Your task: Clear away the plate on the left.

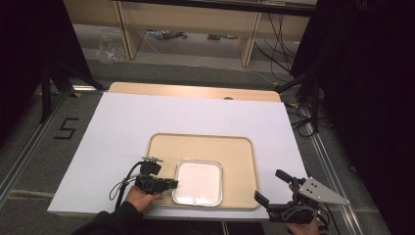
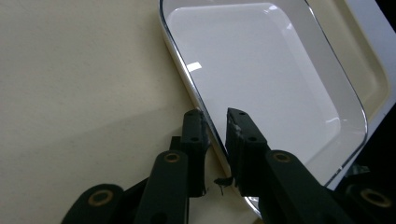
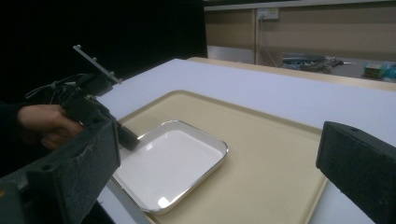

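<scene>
White board point(image 1: 147, 117) covers the table, and on it lies a beige tray point(image 1: 235, 152) near the front edge. Inside the tray, toward its front left, sits a square white dish point(image 1: 198, 183) with a shiny metal-looking rim. Most of the tray floor behind and to the right of the dish is bare, and so is the board behind the tray.

Left gripper point(image 2: 215, 122) comes in from the dish's left side; its jaws stand narrow, one on each side of the dish rim, closed on it or very nearly so. A hand point(image 1: 142, 198) holds that gripper at the front edge of the board.

Right gripper point(image 1: 271, 188) hangs off the tray's front right corner, well apart from the dish, jaws spread wide with nothing between them.

A black "5" point(image 1: 66, 128) is marked on the floor left of the table. Beyond the table stand wooden shelves point(image 1: 195, 24) with loose cables point(image 1: 274, 39) on the floor, and dark curtains hang at both sides.
</scene>
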Tool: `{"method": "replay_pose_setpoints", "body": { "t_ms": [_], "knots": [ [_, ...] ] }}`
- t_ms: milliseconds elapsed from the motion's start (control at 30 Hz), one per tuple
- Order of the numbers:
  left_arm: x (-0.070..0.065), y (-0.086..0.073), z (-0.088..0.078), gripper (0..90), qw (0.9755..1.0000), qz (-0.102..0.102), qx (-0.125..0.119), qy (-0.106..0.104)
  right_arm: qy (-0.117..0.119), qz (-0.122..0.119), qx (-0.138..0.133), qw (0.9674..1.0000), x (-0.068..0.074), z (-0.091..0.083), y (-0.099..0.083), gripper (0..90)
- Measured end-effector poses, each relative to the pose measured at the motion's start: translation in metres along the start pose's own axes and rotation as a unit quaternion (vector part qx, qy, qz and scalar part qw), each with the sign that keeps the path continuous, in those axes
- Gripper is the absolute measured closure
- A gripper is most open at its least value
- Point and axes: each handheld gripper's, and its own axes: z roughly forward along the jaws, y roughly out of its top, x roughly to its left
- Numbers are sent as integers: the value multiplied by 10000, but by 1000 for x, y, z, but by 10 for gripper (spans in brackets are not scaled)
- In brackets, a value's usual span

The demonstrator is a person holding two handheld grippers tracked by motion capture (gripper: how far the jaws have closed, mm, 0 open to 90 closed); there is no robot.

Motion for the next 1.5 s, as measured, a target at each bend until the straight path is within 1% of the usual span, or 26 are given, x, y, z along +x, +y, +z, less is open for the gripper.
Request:
{"method": "replay_pose_setpoints", "body": {
  "t_ms": [133, 200, 233, 267, 400, 533, 600, 667, 733, 767, 800, 867, 900, 967, 1000, 1067, 1100, 1133, 1167, 1200, 1233, 1300, 1367, 1400, 1433, 1500],
  "knots": [
    [-5, -3, 0, 765, 10000, 40, -14, 32, 30, 7, -22, 10000, 0, 0, 0, 3],
    [-7, -4, 0, 767, 10000, 44, -20, 44, -15, -28, 6, 10000, 0, -1, 0, 3],
    [-7, -4, 0, 766, 10000, 79, -12, 55, 38, 6, -37, 10000, 0, 0, 0, 3],
    [-8, -4, 0, 765, 10000, 74, -5, 49, 38, 44, 3, 10000, 1, 0, 0, 3],
    [-8, -4, 1, 765, 10000, 10, -3, -38, -7, -48, 0, 10000, 0, -1, 0, 3],
    [-9, -4, 0, 763, 10000, 16, -20, -8, 12, -13, -1, 10000, 0, 0, 0, 3],
    [-9, -4, 0, 755, 10000, 63, -14, -30, 16, -12, -3, 10000, 0, 0, 0, 4],
    [-8, -3, 0, 743, 9998, 191, 30, -34, 12, -6, 0, 10000, 0, -1, 0, 3],
    [-9, -2, 0, 663, 9998, 199, 46, 29, 42, -10, 79, 10000, 0, -1, 1, 3],
    [-10, -2, 0, 631, 9998, 213, 49, 40, 58, 73, 111, 9999, 1, -1, 0, 3],
    [-10, -2, 0, 605, 9997, 229, 53, 51, 48, 5, 69, 10000, 0, -1, 0, 3],
    [-11, -1, -1, 546, 9996, 261, 52, 97, 18, 0, 57, 10000, 0, -1, 0, 3],
    [-11, -1, -2, 513, 9992, 346, 121, 127, 37, 14, 60, 10000, 0, -1, 0, 3],
    [-14, -1, -2, 450, 9994, 291, 75, 200, 67, 19, 80, 9999, 0, -1, 0, 3],
    [-13, -1, -3, 429, 9988, 402, 159, 224, 65, 24, 85, 9999, 0, -1, 0, 3],
    [-14, 0, -5, 392, 9988, 429, 90, 240, 26, -8, 48, 10000, 0, -1, 0, 3],
    [-15, 0, -5, 375, 9988, 381, 23, 296, 28, 1, 55, 10000, 1, -1, 0, 3],
    [-15, 0, -7, 345, 9985, 446, 36, 310, 42, 9, 61, 10000, 1, -1, 0, 3],
    [-15, 0, -7, 316, 9987, 422, -41, 290, 52, -1, 79, 10000, 0, -1, 0, 3],
    [-16, 0, -8, 285, 9986, 387, -118, 346, 65, 22, 54, 10000, 0, -1, 0, 3],
    [-16, 1, -10, 257, 9982, 421, -93, 411, 59, 0, 73, 10000, 0, -1, 0, 3],
    [-17, 1, -11, 204, 9980, 363, -196, 483, 45, -4, 91, 9999, 0, -1, 1, 3],
    [-16, 2, -13, 162, 9977, 370, -197, 524, 32, 1, 57, 10000, 1, -1, 0, 3],
    [-16, 2, -13, 145, 9978, 319, -278, 511, 39, 14, 67, 10000, 1, -1, 0, 3],
    [-16, 2, -15, 145, 9981, 355, -256, 428, 46, 0, 92, 9999, 0, -1, 1, 3],
    [-16, 2, -17, 147, 9974, 371, -394, 471, 35, 2, 55, 10000, 1, -1, 0, 3]
  ]
}}
